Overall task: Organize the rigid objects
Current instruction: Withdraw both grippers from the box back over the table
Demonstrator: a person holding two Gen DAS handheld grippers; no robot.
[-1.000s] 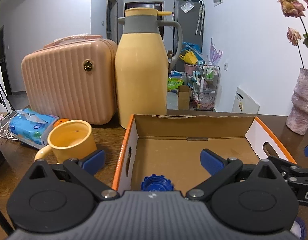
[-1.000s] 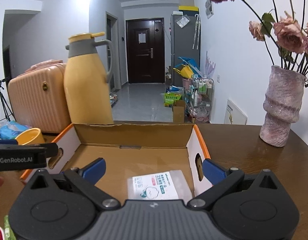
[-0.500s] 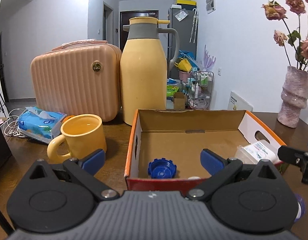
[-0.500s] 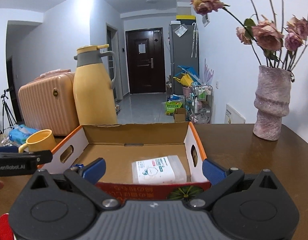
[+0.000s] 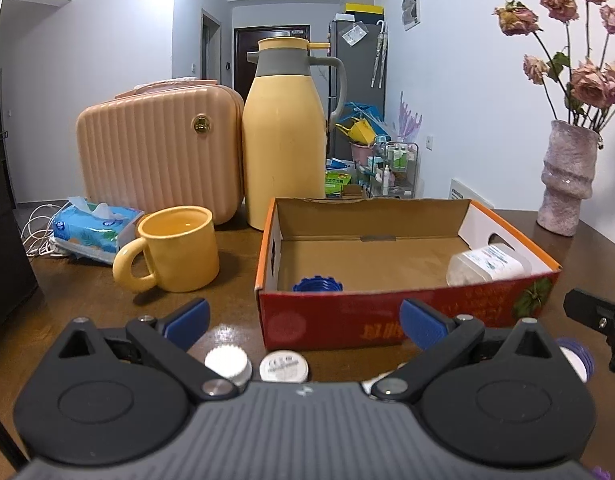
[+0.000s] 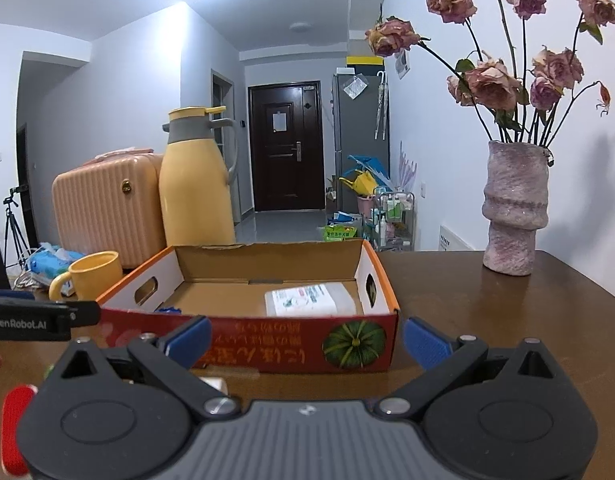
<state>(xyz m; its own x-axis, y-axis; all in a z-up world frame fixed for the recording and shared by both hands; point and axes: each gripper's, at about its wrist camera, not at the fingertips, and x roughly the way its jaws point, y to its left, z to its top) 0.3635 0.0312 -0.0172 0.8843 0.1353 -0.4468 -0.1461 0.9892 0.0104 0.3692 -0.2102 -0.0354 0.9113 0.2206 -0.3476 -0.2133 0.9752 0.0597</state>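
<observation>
Both tongs, left point(image 5: 303, 316) and right point(image 6: 305, 338), gape wide and empty before the box point(image 5: 403, 316), so next is probably lowering onto the white caps point(image 5: 283, 367) at the tabletop's near edge.

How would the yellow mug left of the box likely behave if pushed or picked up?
The yellow mug looks rigid and squat, so it probably slides on the wooden table rather than tipping. Its glossy wall may be slippery; the handle seems the surer grip. Contents cannot be told.
</observation>
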